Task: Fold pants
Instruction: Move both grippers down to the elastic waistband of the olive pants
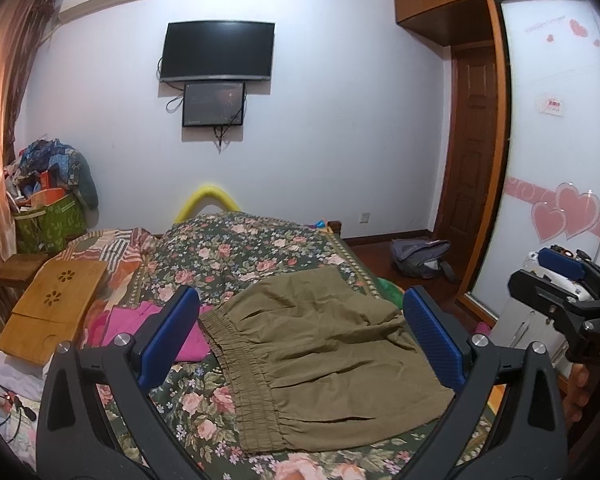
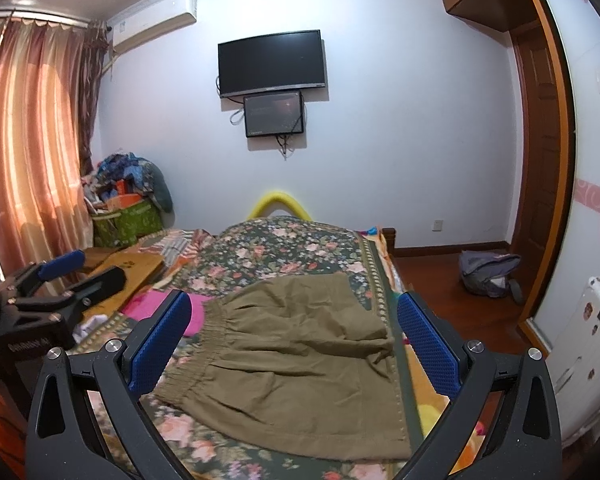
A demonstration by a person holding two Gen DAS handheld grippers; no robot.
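Left wrist view: left gripper (image 1: 300,336) with blue pads spread wide, holding nothing, raised above the olive pants (image 1: 320,360).
Right wrist view: right gripper (image 2: 294,340) with blue pads also spread wide and bare, above the same pants.
Pants: folded, lying flat on the floral bedspread (image 2: 292,248) near the bed's right edge, elastic waistband to the left.
Beside pants: pink cloth (image 1: 156,332) touching the waistband side; wooden lap tray (image 1: 52,308) further left.
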